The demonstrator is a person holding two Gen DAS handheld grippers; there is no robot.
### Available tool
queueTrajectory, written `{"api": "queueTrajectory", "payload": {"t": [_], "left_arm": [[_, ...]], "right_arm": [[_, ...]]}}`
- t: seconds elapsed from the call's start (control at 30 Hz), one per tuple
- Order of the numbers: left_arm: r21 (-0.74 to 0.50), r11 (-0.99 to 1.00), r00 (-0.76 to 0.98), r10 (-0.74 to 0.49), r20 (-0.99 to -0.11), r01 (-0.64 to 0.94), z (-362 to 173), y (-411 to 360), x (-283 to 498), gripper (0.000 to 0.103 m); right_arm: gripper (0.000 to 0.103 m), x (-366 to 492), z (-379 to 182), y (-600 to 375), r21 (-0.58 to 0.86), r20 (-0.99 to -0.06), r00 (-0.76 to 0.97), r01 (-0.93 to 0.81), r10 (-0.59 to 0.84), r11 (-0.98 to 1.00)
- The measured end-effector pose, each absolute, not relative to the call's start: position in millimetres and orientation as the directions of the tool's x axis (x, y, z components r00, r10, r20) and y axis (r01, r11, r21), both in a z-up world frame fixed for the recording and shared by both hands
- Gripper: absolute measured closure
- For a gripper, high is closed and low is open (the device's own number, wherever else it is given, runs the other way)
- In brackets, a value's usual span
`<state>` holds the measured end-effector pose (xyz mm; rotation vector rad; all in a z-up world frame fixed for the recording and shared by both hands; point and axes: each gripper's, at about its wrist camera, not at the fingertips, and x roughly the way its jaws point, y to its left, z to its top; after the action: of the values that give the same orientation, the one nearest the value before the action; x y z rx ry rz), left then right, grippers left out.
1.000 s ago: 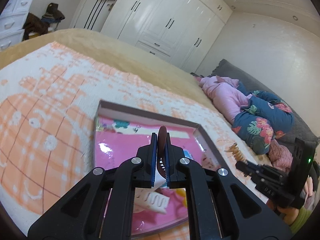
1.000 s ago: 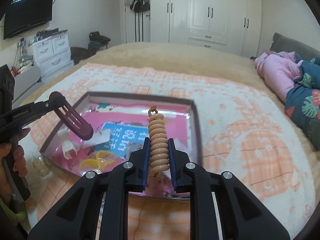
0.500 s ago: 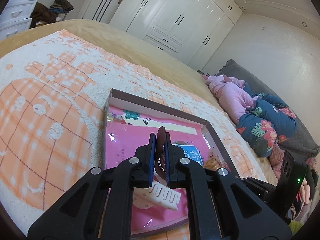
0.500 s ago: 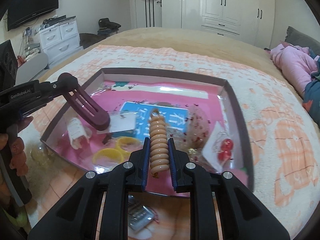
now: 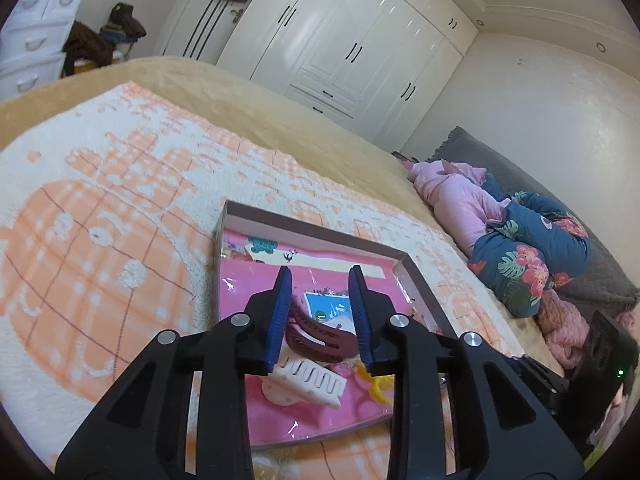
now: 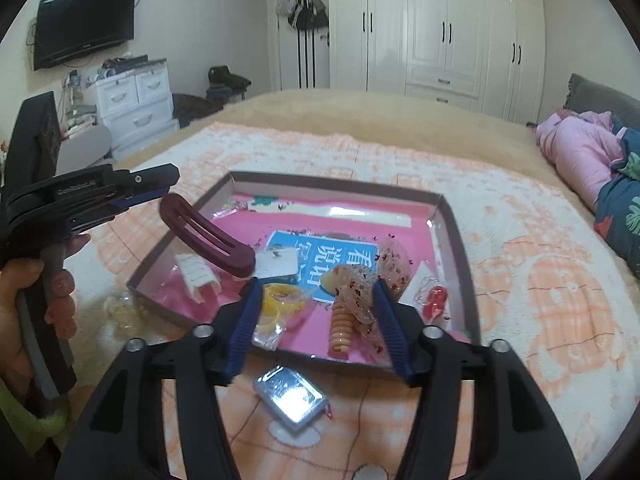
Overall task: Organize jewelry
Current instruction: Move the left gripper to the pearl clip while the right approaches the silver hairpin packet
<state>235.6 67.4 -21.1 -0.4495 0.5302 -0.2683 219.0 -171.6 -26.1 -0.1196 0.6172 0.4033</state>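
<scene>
A shallow pink-lined box (image 6: 450,216) lies on the bed blanket, also in the left wrist view (image 5: 316,226). My left gripper (image 5: 322,312) is open; the dark red hair clip (image 5: 320,338) sits just below its fingertips over the box, and in the right wrist view (image 6: 208,236) it appears in mid-air by the left gripper (image 6: 156,190). My right gripper (image 6: 316,320) is open over the box's near edge; the peach spiral hair tie (image 6: 342,328) lies in the box between its fingers. A white hair clip (image 5: 304,380) and yellow rings (image 6: 280,304) also lie in the box.
A silver foil packet (image 6: 290,396) and a clear item (image 6: 120,308) lie on the blanket just outside the box. Pink and floral bedding (image 5: 508,236) is piled at the right. A white dresser (image 6: 136,100) and wardrobes (image 6: 440,28) stand beyond the bed.
Both grippers have opened. The dark red hair clip has left the left fingers and the peach spiral tie has dropped from the right fingers into the box.
</scene>
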Motion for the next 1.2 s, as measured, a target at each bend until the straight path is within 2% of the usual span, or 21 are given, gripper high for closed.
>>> {"api": "queueTrajectory", "payload": {"t": [0.27,0.33,0.67,0.8,1.2], "left_arm": [[-0.418,0.897,0.852,-0.329,-0.407,0.147,0,61,208,0.062],[-0.392,0.908,0.857,-0.316,-0.407,0.149,5,58,200,0.062],[-0.322,0.935,0.873,-0.277,-0.402,0.149,16,50,176,0.035],[-0.288,0.948,0.872,-0.251,-0.421,0.134,11,51,165,0.024],[-0.280,0.957,0.771,-0.235,-0.592,0.077,-46,66,159,0.023]], "right_arm": [[0.029,192,-10,-187,0.035,-0.535,0.771,-0.388,0.345,0.921],[0.028,188,-7,-191,0.042,-0.525,0.777,-0.384,0.347,0.922],[0.021,168,3,-197,0.041,-0.494,0.793,-0.388,0.356,0.921],[0.019,166,-4,-197,0.041,-0.508,0.779,-0.403,0.367,0.914],[0.020,189,-73,-175,0.029,-0.669,0.653,-0.454,0.355,0.890]]}}
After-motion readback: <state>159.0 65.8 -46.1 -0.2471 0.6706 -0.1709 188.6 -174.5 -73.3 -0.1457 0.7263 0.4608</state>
